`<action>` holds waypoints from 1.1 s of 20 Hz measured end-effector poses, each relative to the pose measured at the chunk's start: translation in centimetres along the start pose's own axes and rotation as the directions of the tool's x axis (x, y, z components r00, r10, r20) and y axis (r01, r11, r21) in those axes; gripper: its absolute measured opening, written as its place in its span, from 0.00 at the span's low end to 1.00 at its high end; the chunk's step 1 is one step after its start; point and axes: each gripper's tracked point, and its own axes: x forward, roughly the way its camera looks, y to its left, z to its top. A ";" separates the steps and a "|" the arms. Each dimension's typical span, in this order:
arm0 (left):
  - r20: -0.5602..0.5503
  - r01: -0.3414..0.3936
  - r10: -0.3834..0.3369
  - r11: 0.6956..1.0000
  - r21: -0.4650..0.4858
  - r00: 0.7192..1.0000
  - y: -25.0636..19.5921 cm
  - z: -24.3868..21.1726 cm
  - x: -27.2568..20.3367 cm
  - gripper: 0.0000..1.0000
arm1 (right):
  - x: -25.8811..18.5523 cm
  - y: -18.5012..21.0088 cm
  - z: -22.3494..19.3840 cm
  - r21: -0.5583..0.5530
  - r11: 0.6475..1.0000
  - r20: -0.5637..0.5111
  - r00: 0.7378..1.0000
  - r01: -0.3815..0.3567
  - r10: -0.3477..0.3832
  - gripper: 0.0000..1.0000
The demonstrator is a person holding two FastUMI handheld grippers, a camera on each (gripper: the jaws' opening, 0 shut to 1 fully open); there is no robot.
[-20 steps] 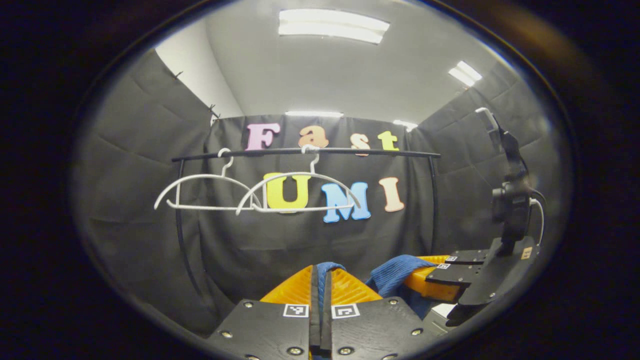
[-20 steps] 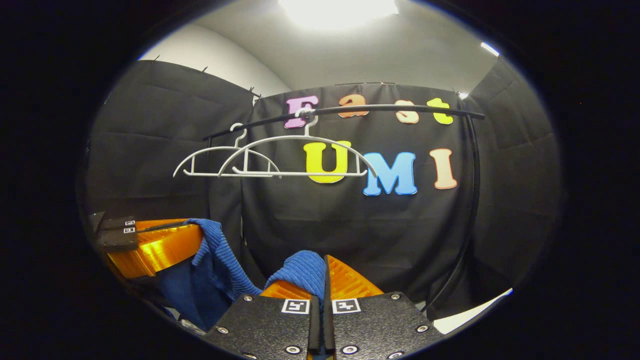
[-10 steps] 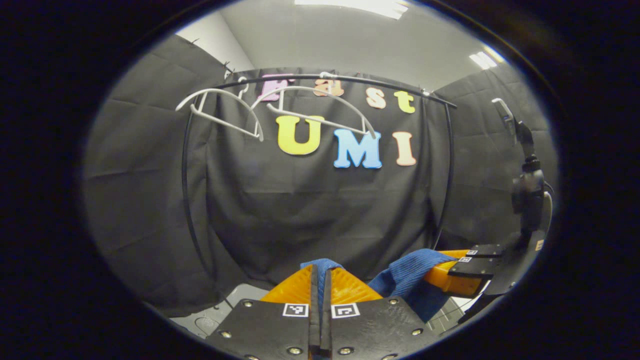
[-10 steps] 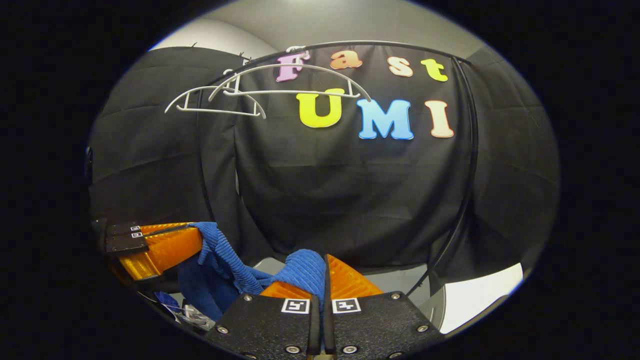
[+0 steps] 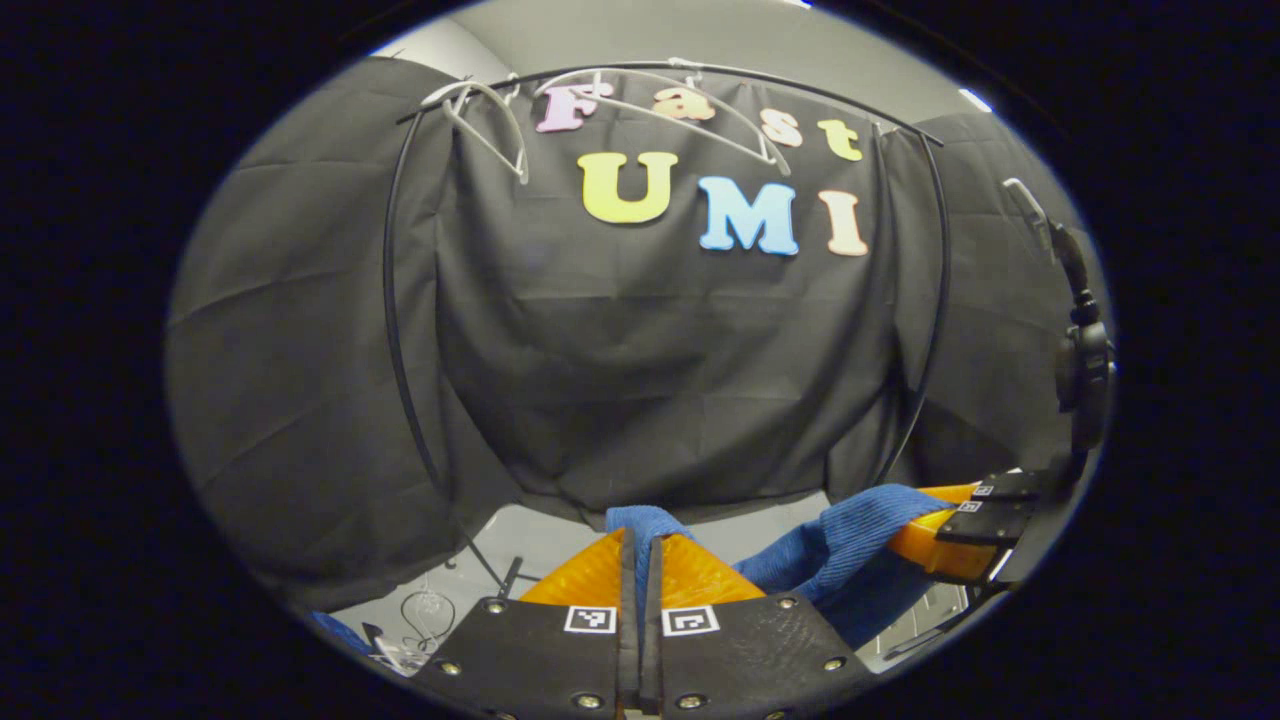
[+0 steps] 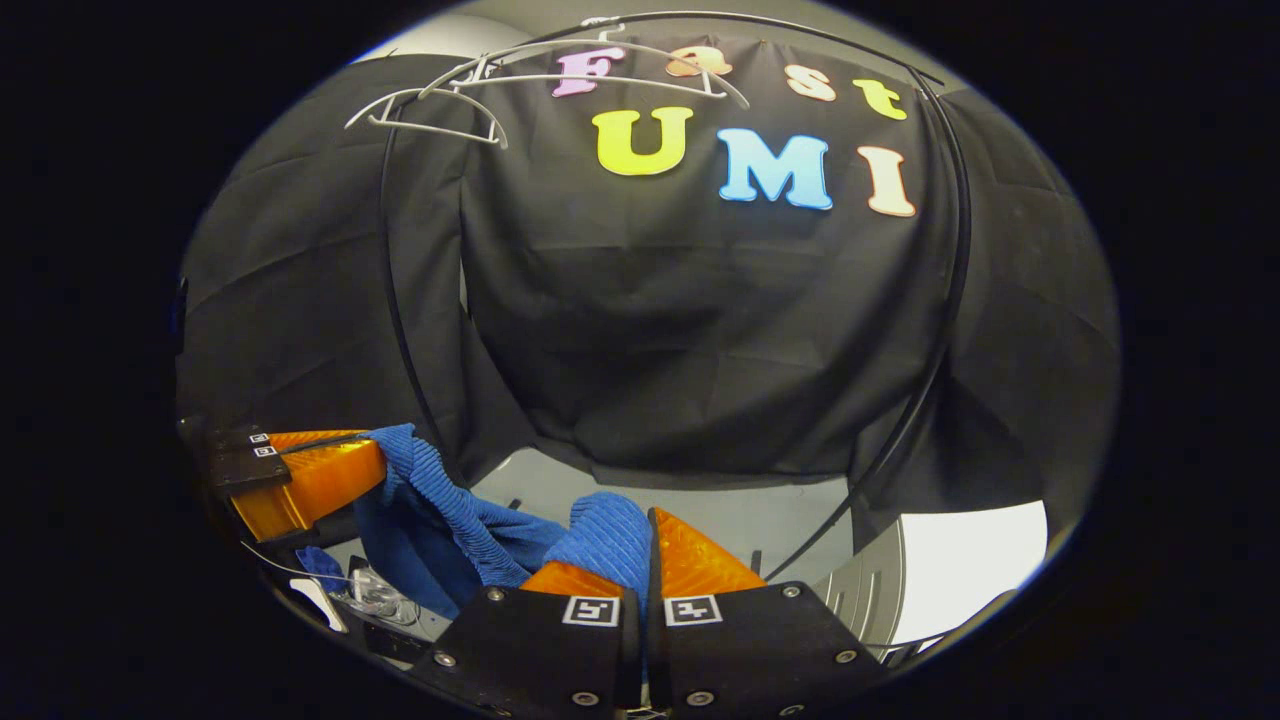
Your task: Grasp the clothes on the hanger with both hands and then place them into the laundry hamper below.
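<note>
A blue ribbed garment (image 5: 845, 535) hangs stretched between my two grippers, off the hangers. My left gripper (image 5: 640, 538) is at the bottom of the left gripper view, shut on a fold of the cloth. The right gripper (image 5: 900, 530) is at the right, also pinching it. In the right gripper view my right gripper (image 6: 650, 520) is shut on a bunched end of the garment (image 6: 600, 535). The left gripper (image 6: 372, 458) holds the other end at the left. Two bare white hangers (image 5: 690, 100) (image 6: 430, 108) hang on the black rail (image 5: 800, 90) high above.
The rail's black uprights (image 6: 395, 300) stand on both sides in front of the cloth wall. Below lies grey floor (image 6: 700, 510). A pale slotted container wall (image 6: 875, 605) is at the lower right of the right gripper view. Small clutter and wire (image 6: 365, 600) lie at the lower left.
Both grippers have come down with the blue garment still pinched. The rail and hangers have moved up in both views, one hanger is swinging, and the floor has come into sight.
</note>
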 end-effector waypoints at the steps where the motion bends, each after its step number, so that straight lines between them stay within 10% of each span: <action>1: -0.028 -0.003 0.003 1.000 0.005 1.000 0.2 -1.1 0.0 0.02 | 0.2 0.0 -0.9 0.001 1.000 -0.020 1.000 0.004 -0.004 0.02; 17: -0.331 0.010 0.014 0.997 0.072 0.943 0.9 -13.4 1.7 0.02 | 1.3 0.8 -12.7 0.021 0.999 -0.352 0.936 -0.027 0.033 0.12; 20: -0.372 0.019 -0.001 0.999 0.044 0.928 0.7 -14.5 0.9 0.05 | 0.9 1.0 -12.8 0.011 1.000 -0.346 0.938 -0.027 0.029 0.40; 22: -0.404 0.022 -0.012 1.000 0.020 0.915 0.7 -16.1 0.6 0.51 | 1.0 0.9 -12.3 0.003 1.000 -0.336 0.942 -0.021 0.021 0.72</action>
